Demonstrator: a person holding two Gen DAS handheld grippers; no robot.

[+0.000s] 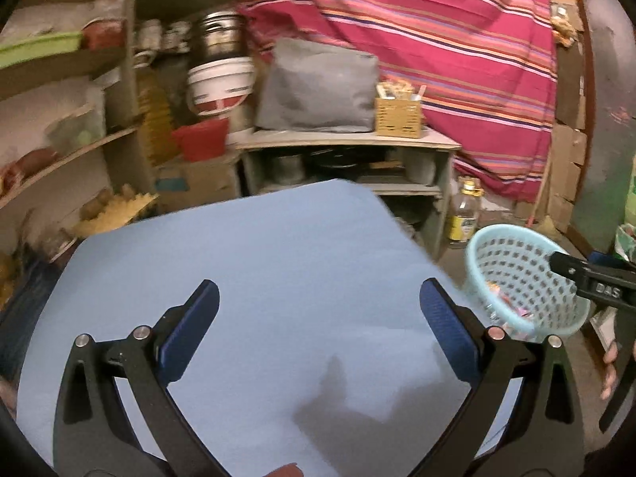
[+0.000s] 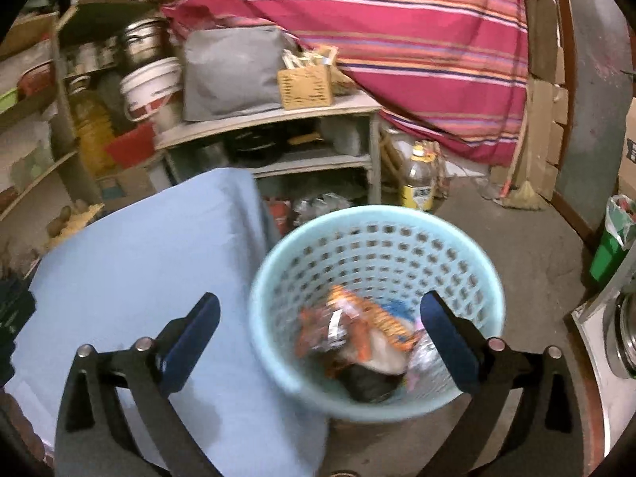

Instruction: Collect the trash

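Observation:
A pale blue perforated basket (image 2: 377, 262) stands on the floor beside a table under a light blue cloth (image 2: 151, 262). Inside it lie crumpled wrappers (image 2: 357, 330), orange, silver and dark. My right gripper (image 2: 320, 318) hangs over the basket's near rim, jaws wide open, nothing between its blue pads (image 2: 449, 342). My left gripper (image 1: 318, 314) is open over the bare blue cloth (image 1: 278, 258), holding nothing. In the left wrist view the basket (image 1: 516, 274) shows at the right with the right gripper's black body (image 1: 596, 282) above its rim.
Behind the table stands a low shelf unit (image 2: 278, 119) with a grey bag (image 2: 234, 75) and a small woven box (image 2: 304, 87). A striped red cloth (image 2: 397, 39) hangs at the back. A bottle (image 2: 417, 183) stands on the floor. A green bin (image 2: 612, 246) sits at the right.

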